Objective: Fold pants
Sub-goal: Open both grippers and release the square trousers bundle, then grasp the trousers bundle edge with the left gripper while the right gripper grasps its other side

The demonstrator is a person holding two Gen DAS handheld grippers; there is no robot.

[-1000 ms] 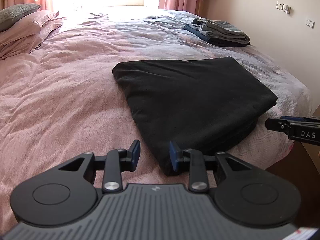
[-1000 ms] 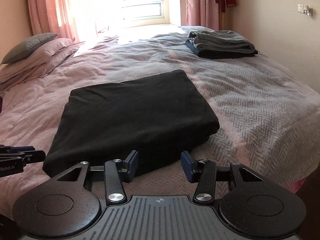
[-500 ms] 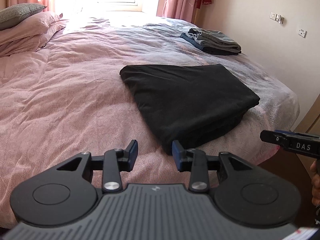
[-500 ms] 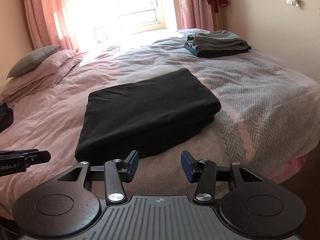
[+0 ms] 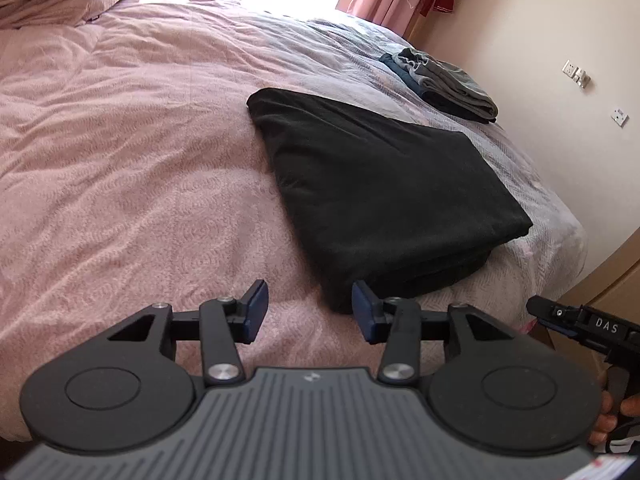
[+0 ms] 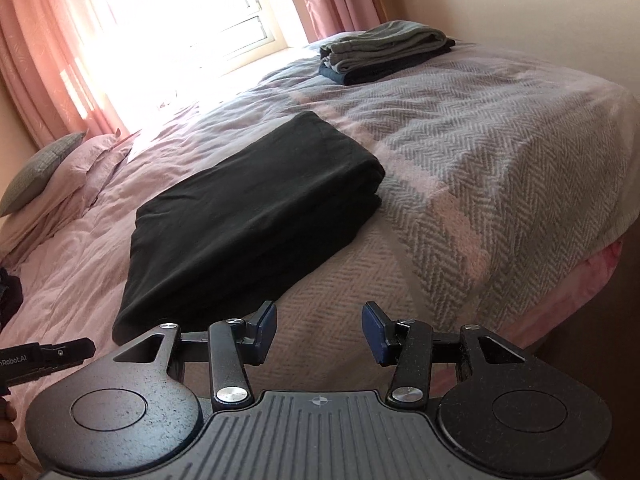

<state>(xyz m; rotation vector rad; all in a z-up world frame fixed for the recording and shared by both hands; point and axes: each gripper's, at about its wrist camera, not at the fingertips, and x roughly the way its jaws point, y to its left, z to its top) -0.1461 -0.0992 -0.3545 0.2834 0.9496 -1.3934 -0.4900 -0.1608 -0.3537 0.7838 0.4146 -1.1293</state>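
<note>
The black pants (image 5: 380,196) lie folded into a thick rectangle on the bed, seen again in the right wrist view as black pants (image 6: 248,220). My left gripper (image 5: 310,312) is open and empty, held back from the near corner of the pants, above the pink duvet. My right gripper (image 6: 319,328) is open too, with nothing between its fingers, just off the bed's near edge and short of the pants. Each gripper's tip shows at the edge of the other's view, a hand behind it.
A folded stack of grey and blue clothes (image 5: 444,84) sits at the far corner of the bed, also the stack (image 6: 380,52). Pillows (image 6: 48,184) lie by the window side. A grey herringbone blanket (image 6: 480,168) covers the foot; a wall with sockets (image 5: 576,76) runs on the right.
Both grippers have pulled back and away from the folded pants and tilted, so the bed looks slanted. The pants stay still. Both grippers remain open.
</note>
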